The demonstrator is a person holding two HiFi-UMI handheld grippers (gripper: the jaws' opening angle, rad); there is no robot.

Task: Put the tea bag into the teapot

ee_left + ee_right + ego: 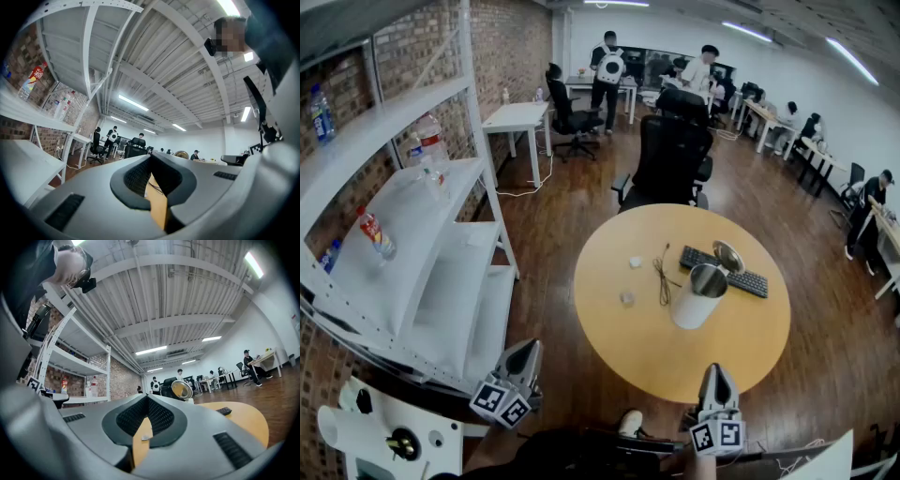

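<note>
On the round wooden table (pixel 647 352) stands a white teapot (pixel 698 296), its hinged metal lid (pixel 728 255) tipped open. Two small white pieces, one (pixel 636 262) farther and one (pixel 626 299) nearer, lie left of the pot; I cannot tell which is the tea bag. Both grippers hover low at the near side, off the table. My left gripper (pixel 528 345) (pixel 151 157) is shut and holds nothing. Also shut and empty, my right gripper (pixel 715 367) (pixel 147 397) points toward the pot, whose lid (pixel 181 390) shows over its jaws.
A black keyboard (pixel 724 270) lies behind the teapot, and a thin dark cable (pixel 663 277) runs left of it. A white shelf rack (pixel 422 244) with bottles stands at the left. A black office chair (pixel 673 155) is behind the table. People sit and stand at far desks.
</note>
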